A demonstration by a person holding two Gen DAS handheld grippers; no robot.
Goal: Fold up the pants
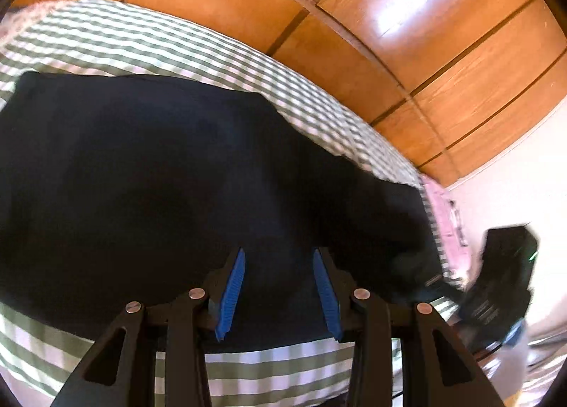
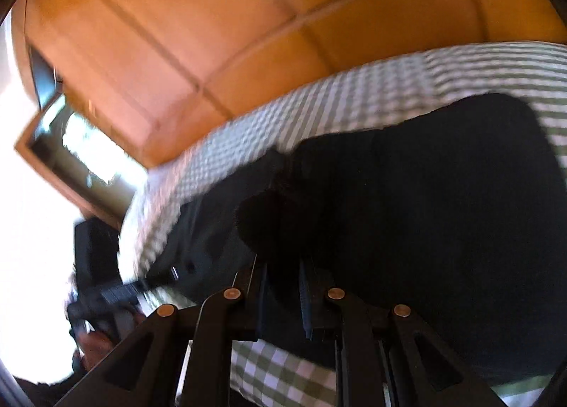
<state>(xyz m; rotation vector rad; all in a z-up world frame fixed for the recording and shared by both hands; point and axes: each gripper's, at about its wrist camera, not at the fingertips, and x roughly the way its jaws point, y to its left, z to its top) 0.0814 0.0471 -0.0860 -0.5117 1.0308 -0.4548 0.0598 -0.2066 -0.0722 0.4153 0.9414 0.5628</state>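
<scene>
You are risking the pinched fold slipping free if you are swinging too fast; your right hand-held gripper [image 2: 283, 300] is clamping a bunch of the pants [image 2: 425, 212], angled down; your left hand-held gripper [image 1: 280, 290] is hovering part-open and empty over them; they are lying across the bed's [image 1: 265, 368] near edge.

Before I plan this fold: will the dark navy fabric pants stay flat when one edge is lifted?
Probably not. The dark navy fabric pants bunch in a soft hump above the right gripper, so they look floppy. Spread over the green-checked bedsheet, they would likely drag rather than slide.
</scene>
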